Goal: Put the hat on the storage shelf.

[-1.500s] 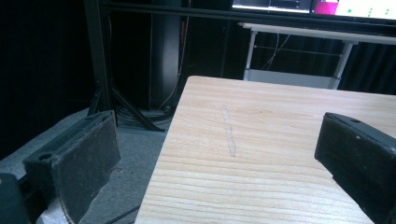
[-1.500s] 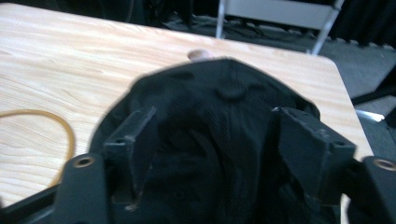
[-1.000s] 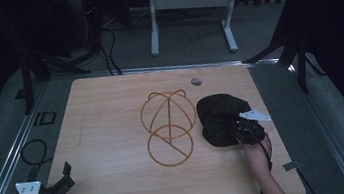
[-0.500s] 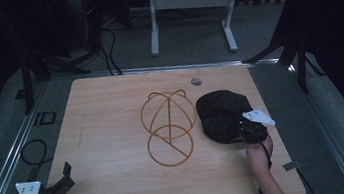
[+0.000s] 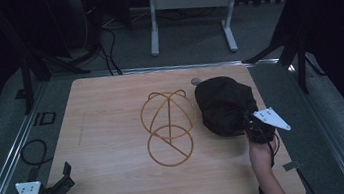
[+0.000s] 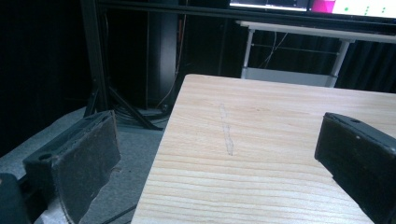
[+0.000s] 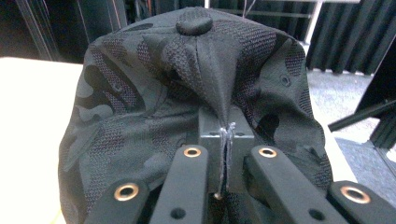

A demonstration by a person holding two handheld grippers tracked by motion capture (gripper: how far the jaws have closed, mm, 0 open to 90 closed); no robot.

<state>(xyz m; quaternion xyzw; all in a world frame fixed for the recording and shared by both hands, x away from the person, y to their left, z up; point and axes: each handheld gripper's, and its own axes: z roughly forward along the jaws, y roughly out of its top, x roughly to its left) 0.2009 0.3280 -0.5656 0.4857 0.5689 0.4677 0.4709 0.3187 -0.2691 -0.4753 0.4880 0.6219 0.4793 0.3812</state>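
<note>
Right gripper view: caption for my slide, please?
Right gripper shut on a pinched fold of the black camouflage cap, its top button above.

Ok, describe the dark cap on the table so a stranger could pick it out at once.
Start at the light wooden table and go to its right side, just right of the golden wire stand. There lies the cap, a black mesh camouflage cap with a top button. It is the table's one soft dark thing, its fabric pinched in the right hand-held gripper.
</note>
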